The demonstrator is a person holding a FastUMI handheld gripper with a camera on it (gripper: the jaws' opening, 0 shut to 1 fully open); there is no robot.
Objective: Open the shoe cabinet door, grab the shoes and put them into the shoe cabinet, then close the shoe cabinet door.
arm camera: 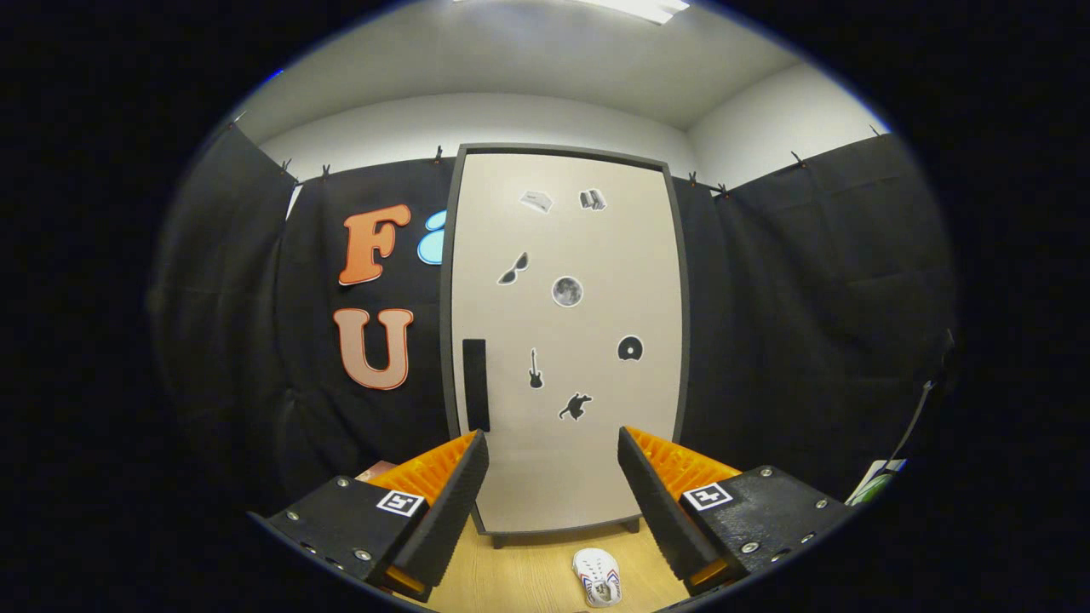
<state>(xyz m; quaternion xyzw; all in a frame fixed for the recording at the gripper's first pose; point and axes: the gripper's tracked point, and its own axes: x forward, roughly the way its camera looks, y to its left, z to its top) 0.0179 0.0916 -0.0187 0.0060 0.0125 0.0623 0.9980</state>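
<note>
The gripper (553, 464) hangs in the air with its two fingers spread wide apart and nothing between them, so the claw is released. Straight ahead, beyond the fingers, stands the shoe cabinet (566, 340), a tall pale unit in a dark frame, raised on short dark feet. Its door (596, 477) is flush with the frame, closed. A dark vertical handle (475, 385) sits near the door's left side, just above the left fingertip. Several small stickers (566, 291) are scattered over the door (a guitar, a pair of sunglasses and a round moon-like disc among them).

On the light wooden floor (519, 579), a single white shoe (597, 577) with small coloured markings lies in front of the cabinet, low between the fingers and closer to the right one, touching neither. Black cloth (792, 340) hangs on both sides of the cabinet.
</note>
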